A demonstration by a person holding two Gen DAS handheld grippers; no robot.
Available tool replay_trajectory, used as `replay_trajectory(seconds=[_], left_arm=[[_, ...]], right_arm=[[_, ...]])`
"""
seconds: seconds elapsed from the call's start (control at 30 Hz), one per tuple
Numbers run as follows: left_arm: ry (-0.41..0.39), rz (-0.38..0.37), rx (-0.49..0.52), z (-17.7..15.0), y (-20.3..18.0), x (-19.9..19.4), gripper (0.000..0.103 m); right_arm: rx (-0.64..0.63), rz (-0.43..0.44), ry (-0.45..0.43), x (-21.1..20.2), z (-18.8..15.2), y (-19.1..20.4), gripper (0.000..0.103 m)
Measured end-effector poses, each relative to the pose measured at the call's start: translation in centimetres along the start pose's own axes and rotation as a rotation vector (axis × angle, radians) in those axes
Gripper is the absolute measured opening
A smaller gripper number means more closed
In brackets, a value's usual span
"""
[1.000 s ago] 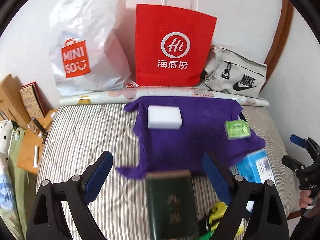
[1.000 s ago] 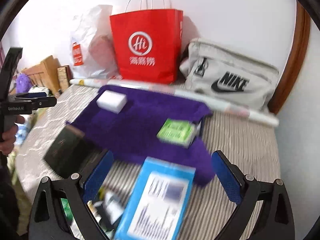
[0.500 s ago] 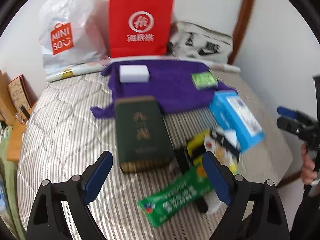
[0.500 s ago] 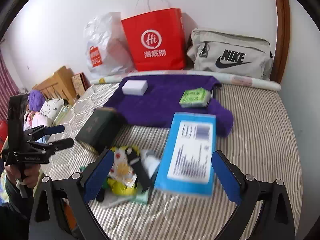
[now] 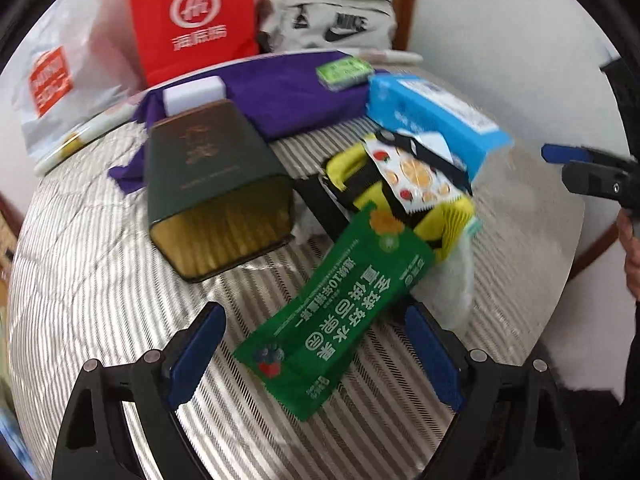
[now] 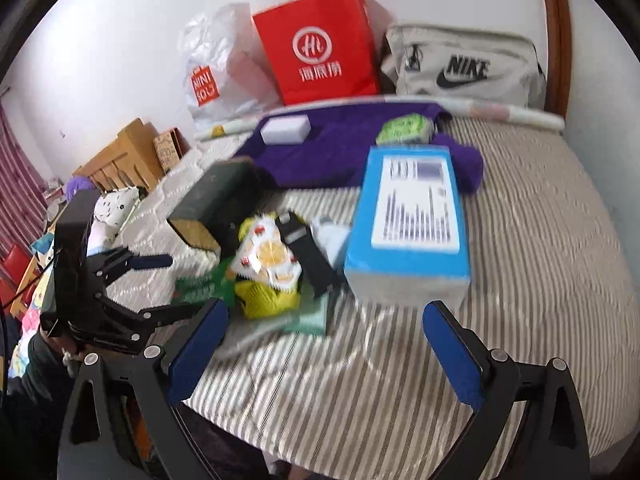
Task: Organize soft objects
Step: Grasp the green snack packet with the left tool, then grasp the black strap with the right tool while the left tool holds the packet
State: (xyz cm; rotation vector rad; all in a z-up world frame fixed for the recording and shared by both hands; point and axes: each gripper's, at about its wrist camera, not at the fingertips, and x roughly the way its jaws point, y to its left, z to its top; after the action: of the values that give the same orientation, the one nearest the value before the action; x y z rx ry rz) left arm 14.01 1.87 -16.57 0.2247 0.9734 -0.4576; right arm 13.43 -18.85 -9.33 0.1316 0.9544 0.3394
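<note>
so the left gripper [image 5: 316, 354] hangs over the striped mattress [image 5: 100, 280] with its jaws spread wide, gripping nothing; the near end of the green packet [image 5: 336, 320] lies between its fingers, seemingly untouched. just beyond sits the yellow soft bundle [image 5: 404, 192], right of the dark green box [image 5: 216, 184]. the right gripper [image 6: 324, 344] gapes too, empty, with the blue box [image 6: 412, 216] just beyond it and the bundle far-left of its left finger.

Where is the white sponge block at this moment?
The white sponge block lies on the purple cloth, at its far left part in the right wrist view, in front of the red paper bag.
</note>
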Motion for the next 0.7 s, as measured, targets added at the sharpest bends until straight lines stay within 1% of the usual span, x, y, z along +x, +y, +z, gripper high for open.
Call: replay_trajectory(seconds=[0.1,0.2,0.23,0.27,0.3,0.33,0.37,0.4,0.43,0.5,0.6,0.67,0.7], left_arm=[[0.002,-0.012,0.08,0.2,-0.6,0.8,0.09],[-0.002,-0.006,0.161,0.5,-1.1,1.6,0.09],[0.001,-0.011,0.172,0.7,-1.1,1.8,0.087],[0.006,-0.032,0.18,0.9,-1.2,2.0,0.083],[0.007,-0.061,0.178,0.9,-1.1,2.1,0.072],[0.009,-0.098,0.172,1.0,-1.0,2.1,0.058],[0.007,-0.129,0.17,1.0,-1.0,2.0,0.052],[0.002,-0.126,0.174,0.9,-1.0,1.8,0.044],[-0.004,-0.109,0.177,0.8,-1.0,1.6,0.039],[-0.018,-0.096,0.155,0.5,-0.8,1.1,0.034],[-0.019,-0.108,0.067,0.0,0.1,0.5,0.03],[0.007,-0.072,-0.01,-0.4,1.0,0.3,0.03],[0.003,-0.056,-0.05,-0.7,1.5,0.1,0.03]], right_arm=[[-0.015,-0.043,0.02,0.5,-0.5,-0.1,0.098],[-0.034,-0.063,0.034,0.8,-0.6,0.0,0.098],[-0.043,-0.065,0.035,0.9,-0.6,0.0,0.098],[-0.051,-0.068,0.036,1.0,-0.6,0.2,0.098],[-0.057,-0.071,0.037,1.2,-0.6,0.2,0.098],[-0.064,-0.073,0.039,1.3,-0.5,0.4,0.098],[-0.07,-0.074,0.043,1.5,-0.5,0.5,0.098],[-0.078,-0.073,0.049,1.7,-0.5,0.7,0.098],[-0.083,-0.073,0.051,1.8,-0.4,0.7,0.098],[-0.096,-0.075,0.051,2.0,-0.3,1.1,0.098],[-0.102,-0.059,0.053,2.4,-0.2,1.4,0.098],[-0.108,-0.05,0.054,2.7,0.0,1.8,0.098],[-0.111,-0.047,0.053,2.8,0.0,1.9,0.098]])
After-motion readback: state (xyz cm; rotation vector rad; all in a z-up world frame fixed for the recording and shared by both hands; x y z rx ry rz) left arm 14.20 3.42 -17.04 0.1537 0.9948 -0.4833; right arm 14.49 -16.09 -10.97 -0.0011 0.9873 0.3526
